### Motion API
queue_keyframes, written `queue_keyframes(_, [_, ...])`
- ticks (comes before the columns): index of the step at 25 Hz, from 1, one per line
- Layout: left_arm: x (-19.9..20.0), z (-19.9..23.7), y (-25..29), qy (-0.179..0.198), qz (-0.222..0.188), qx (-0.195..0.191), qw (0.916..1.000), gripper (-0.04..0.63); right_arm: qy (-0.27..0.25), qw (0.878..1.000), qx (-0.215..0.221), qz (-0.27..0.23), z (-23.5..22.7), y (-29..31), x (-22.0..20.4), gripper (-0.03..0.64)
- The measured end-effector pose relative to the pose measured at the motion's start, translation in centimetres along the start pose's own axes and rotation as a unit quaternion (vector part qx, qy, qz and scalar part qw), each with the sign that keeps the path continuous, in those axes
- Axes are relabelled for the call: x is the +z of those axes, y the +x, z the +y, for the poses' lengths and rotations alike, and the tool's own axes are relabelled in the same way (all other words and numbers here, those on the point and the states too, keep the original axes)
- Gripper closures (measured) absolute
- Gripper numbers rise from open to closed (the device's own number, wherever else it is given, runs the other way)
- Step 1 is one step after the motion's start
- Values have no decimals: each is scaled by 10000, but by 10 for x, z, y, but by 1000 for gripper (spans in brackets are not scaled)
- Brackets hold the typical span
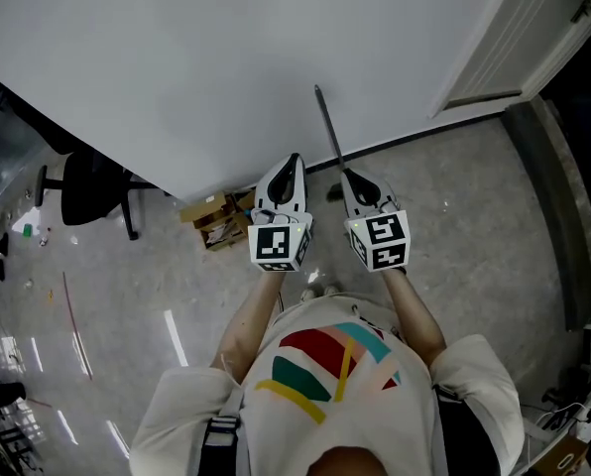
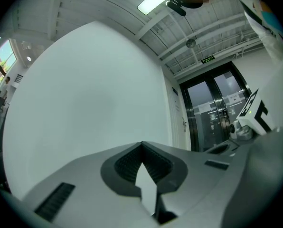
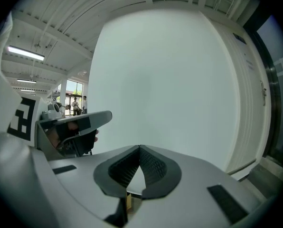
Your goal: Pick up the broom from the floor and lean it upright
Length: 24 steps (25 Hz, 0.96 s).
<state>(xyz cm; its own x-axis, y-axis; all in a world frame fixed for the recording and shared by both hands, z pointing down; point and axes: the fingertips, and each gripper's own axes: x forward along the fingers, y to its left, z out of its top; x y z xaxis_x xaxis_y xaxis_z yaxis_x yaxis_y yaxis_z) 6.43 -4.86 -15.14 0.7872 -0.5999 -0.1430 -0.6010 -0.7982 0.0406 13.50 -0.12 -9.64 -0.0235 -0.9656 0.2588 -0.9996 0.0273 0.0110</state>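
The broom shows in the head view as a thin dark handle (image 1: 327, 132) standing against the white wall (image 1: 226, 67). Its lower end runs behind my right gripper. Both grippers are held up side by side in front of the chest and point at the wall. My left gripper (image 1: 294, 161) is shut, its ribbed pads (image 2: 132, 163) meeting at the tips with nothing between them. My right gripper (image 1: 351, 177) is also shut and empty, its pads (image 3: 151, 167) closed to a point. Neither gripper touches the broom, which does not show in either gripper view.
Cardboard boxes (image 1: 216, 221) lie at the foot of the wall to the left, with a black office chair (image 1: 92, 186) further left. A white door (image 1: 533, 28) is at the upper right. Dark glass double doors (image 2: 212, 113) show in the left gripper view.
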Motion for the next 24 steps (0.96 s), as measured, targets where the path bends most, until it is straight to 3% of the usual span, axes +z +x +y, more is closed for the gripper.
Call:
queue_keyframes(15, [-7, 15, 16, -7, 133, 71, 9999, 552, 92, 9997, -7, 238, -13, 14, -16, 604])
queue_keyframes(24, [-17, 1, 27, 2, 222, 107, 9997, 552, 143, 9993, -35, 334, -37, 16, -25, 604])
